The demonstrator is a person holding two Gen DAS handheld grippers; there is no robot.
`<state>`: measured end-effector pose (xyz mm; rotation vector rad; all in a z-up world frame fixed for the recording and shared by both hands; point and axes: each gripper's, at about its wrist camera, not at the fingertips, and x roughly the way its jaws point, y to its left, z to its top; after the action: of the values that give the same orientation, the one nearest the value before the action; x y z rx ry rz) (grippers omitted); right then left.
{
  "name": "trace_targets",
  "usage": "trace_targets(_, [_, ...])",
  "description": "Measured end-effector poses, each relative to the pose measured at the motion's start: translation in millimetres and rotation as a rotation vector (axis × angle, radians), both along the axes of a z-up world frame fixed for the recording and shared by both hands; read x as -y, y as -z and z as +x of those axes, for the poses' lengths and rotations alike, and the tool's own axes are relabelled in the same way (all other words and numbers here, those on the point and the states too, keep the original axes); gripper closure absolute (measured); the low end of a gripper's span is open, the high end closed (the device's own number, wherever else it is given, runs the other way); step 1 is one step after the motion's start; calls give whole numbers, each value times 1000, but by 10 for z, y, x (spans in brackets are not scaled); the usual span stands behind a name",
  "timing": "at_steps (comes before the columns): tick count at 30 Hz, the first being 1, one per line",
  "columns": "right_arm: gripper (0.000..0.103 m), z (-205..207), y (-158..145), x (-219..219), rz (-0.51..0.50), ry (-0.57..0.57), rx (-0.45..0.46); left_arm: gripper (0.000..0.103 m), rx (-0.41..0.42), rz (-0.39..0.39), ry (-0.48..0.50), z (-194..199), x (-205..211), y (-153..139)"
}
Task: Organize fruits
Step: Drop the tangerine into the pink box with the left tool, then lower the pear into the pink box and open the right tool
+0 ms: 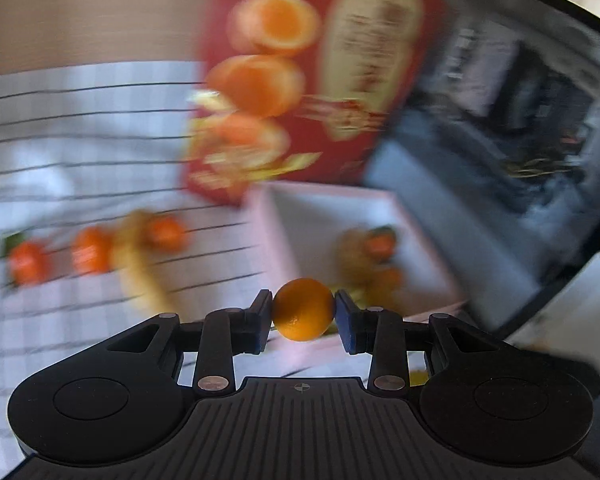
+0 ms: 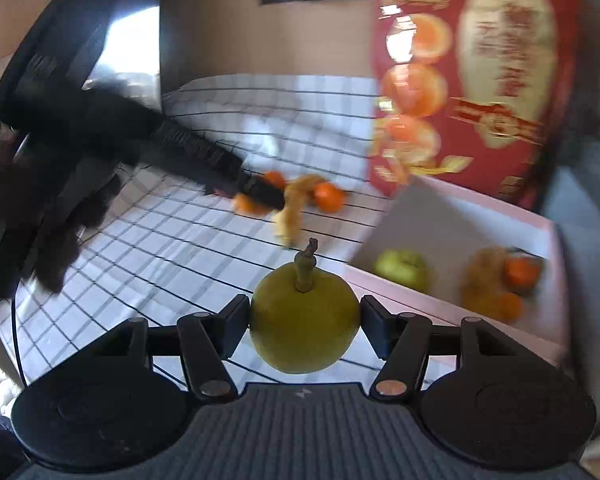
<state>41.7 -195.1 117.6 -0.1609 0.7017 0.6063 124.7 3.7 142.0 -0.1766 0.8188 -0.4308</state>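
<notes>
My left gripper (image 1: 303, 312) is shut on a small orange (image 1: 303, 309) and holds it in the air just before the near wall of a pale pink box (image 1: 388, 200). My right gripper (image 2: 304, 326) is shut on a green pear (image 2: 304, 322), stem up, held above the checked cloth left of the same box (image 2: 452, 196). The box holds a green apple (image 2: 403, 269), orange fruits (image 2: 520, 271) and a yellowish piece (image 2: 485, 276). Several small oranges (image 1: 92, 255) and a yellow fruit (image 1: 142, 276) lie on the cloth. The left gripper shows in the right wrist view (image 2: 260, 194) among those oranges.
A red printed carton (image 1: 300, 80) stands upright behind the box, also in the right wrist view (image 2: 476, 80). A white cloth with a dark grid (image 2: 180, 240) covers the table. A dark screen or cabinet (image 1: 520, 120) stands at the right. Both views are blurred.
</notes>
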Motion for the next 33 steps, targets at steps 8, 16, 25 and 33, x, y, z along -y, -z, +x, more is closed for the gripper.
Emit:
trace_targets(8, [42, -224, -3, 584, -16, 213, -3, 65, -62, -101, 165, 483, 952, 72])
trace_targets(16, [42, -216, 28, 856, -7, 312, -28, 65, -66, -193, 115, 580, 891, 126])
trace_targets(25, [42, 513, -262, 719, 84, 245, -25, 65, 28, -105, -93, 50, 16, 150])
trace_targets(33, [42, 1738, -20, 322, 144, 230, -191, 65, -117, -111, -266, -468, -603, 645])
